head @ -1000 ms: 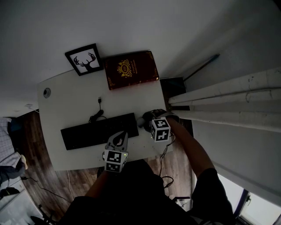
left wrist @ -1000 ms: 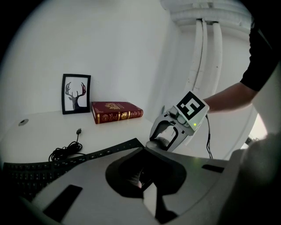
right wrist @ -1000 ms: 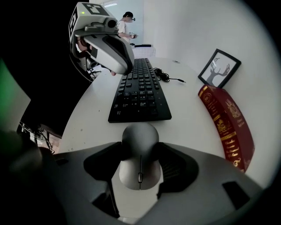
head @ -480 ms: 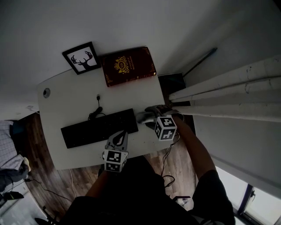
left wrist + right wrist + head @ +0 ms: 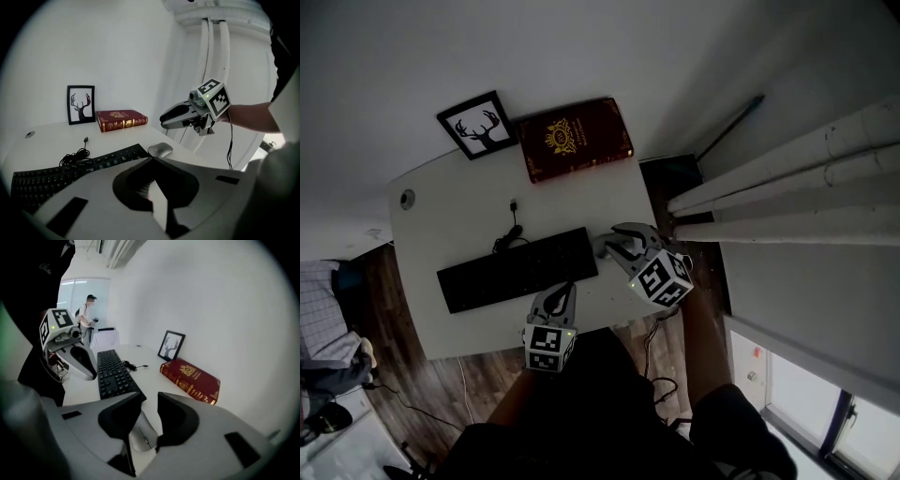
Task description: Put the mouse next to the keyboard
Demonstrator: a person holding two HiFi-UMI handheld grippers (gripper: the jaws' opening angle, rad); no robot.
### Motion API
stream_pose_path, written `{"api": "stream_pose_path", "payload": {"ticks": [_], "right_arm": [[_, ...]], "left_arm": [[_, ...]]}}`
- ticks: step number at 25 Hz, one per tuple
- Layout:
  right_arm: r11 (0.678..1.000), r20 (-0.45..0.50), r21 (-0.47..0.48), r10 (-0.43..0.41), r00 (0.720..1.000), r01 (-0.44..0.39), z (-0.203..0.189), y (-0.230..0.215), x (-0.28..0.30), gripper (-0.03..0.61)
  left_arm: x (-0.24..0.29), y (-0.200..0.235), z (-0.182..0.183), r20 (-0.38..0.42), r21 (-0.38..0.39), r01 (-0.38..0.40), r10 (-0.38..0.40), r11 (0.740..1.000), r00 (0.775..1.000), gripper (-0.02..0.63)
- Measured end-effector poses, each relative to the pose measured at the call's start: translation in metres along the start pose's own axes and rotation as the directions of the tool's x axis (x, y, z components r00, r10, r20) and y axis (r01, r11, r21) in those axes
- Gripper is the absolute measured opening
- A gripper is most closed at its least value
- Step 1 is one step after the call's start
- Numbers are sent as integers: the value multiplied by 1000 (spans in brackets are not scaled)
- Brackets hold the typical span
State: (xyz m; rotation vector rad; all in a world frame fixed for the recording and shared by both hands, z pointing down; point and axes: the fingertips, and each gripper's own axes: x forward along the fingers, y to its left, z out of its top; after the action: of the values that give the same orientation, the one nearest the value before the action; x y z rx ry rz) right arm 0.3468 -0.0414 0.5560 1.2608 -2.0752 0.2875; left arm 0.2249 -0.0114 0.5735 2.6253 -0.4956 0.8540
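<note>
Left hand-held gripper (image 5: 562,291): lowest in the middle of the head view, over the near edge of the worktop (image 5: 450,220). Its own view shows the jaws clenched together with nothing between them.
Right hand-held gripper (image 5: 609,244): just right of the picture's middle in the head view, raised above the worktop and pointing down and left. Its jaws have just been closing and stand partly apart; they grasp nothing, so it is released.
Mouse (image 5: 140,439): pale grey, flat on the worktop. In the right gripper view it shows through the gap between the jaws, below them and clear of both pads. In the left gripper view it lies at the picture's middle, just beside the right end of the keyboard.
Keyboard (image 5: 517,270): black, lying lengthwise across the middle of the worktop, left of the mouse in the head view.
Cable (image 5: 508,239): black, coiled just beyond the keyboard's far edge, its plug end running toward the back.
Book (image 5: 575,141): dark red with gold print, lying flat at the far right of the worktop.
Framed picture (image 5: 476,125): black frame with a deer's antlered head, at the wall just left of the book.
Person (image 5: 86,317): small, upper left of the right gripper view, standing far off beyond the worktop.
</note>
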Motion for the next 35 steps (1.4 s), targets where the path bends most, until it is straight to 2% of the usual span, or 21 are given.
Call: {"api": "stream_pose_path", "payload": {"ticks": [2,4,7,11,15,18,28,31,35], "right_arm": [[996,47,54,-76,996,74,6,-6,-9,49],[986,101,121,-125,987,112,15,-9,-15,28],[965,190,231,-167,967,122,36,-6,-23,20],[936,250,311,-249,936,166,49,16,-25,20],[906,222,343,-336,915,249,52,36,-30,20],[876,201,401,-371,907,270,52,53,-37,20],[892,209,336,-383,900,302,78,113,-60,20],[901,222,303,-385,896,312,89,139,-70,20],[896,243,285,-411,879,340,103,176,-92,20]], "left_arm": [[-6,-3,0,0,7,2,-2,1000,1000,0],[-10,-5,4,7,9,2,-2,1000,1000,0],[-15,-5,9,37,5,-2,2,1000,999,0],[-28,-5,8,66,-6,-18,18,1000,998,0],[-37,-6,8,92,12,-15,13,1000,996,0],[-51,-7,10,125,2,-22,22,1000,992,0],[-113,-6,-5,209,-21,-62,65,998,976,0],[-138,-7,-13,247,-39,-78,85,996,965,0],[-179,-12,-23,306,-55,-104,116,993,945,0]]}}
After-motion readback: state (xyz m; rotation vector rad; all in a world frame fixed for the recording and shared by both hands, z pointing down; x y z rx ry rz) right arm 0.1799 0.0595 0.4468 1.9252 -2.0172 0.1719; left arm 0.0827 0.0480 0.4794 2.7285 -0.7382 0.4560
